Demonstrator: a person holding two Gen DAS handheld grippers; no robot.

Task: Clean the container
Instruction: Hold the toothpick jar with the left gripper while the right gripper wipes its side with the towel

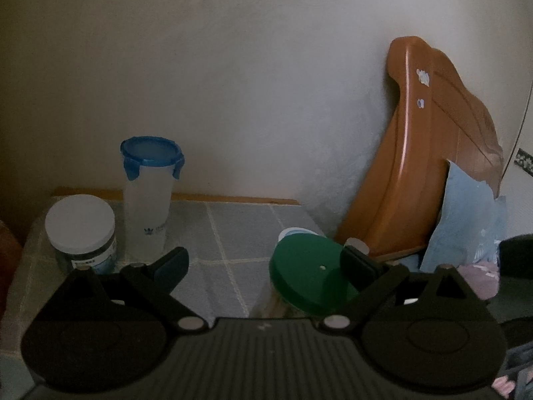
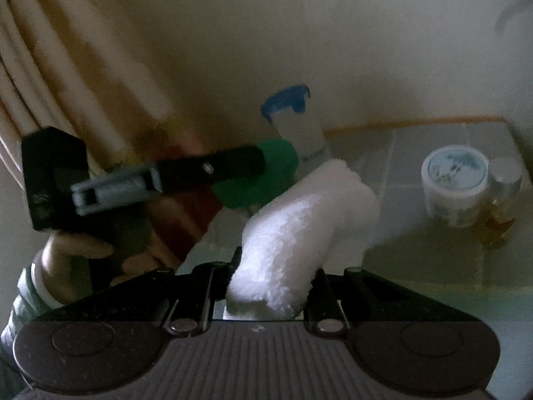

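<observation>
White fluffy cloth [image 2: 299,233] is pinched in your right gripper [image 2: 271,286], its jaws drawn in narrow around it. Your left gripper [image 1: 266,266] stands wide, one finger [image 1: 361,266] against the green-lidded container [image 1: 308,280] at the near edge of the checked table [image 1: 233,226], beside the tall blue-lidded tumbler [image 1: 148,196] and white-lidded jar [image 1: 81,230].

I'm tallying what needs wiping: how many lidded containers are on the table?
5: white-lidded jar far left, tall blue-lidded tumbler beside it, green-lidded jar near front, pale-blue-lidded tub behind it, small silver-capped bottle beside the tub. More may be hidden.
</observation>
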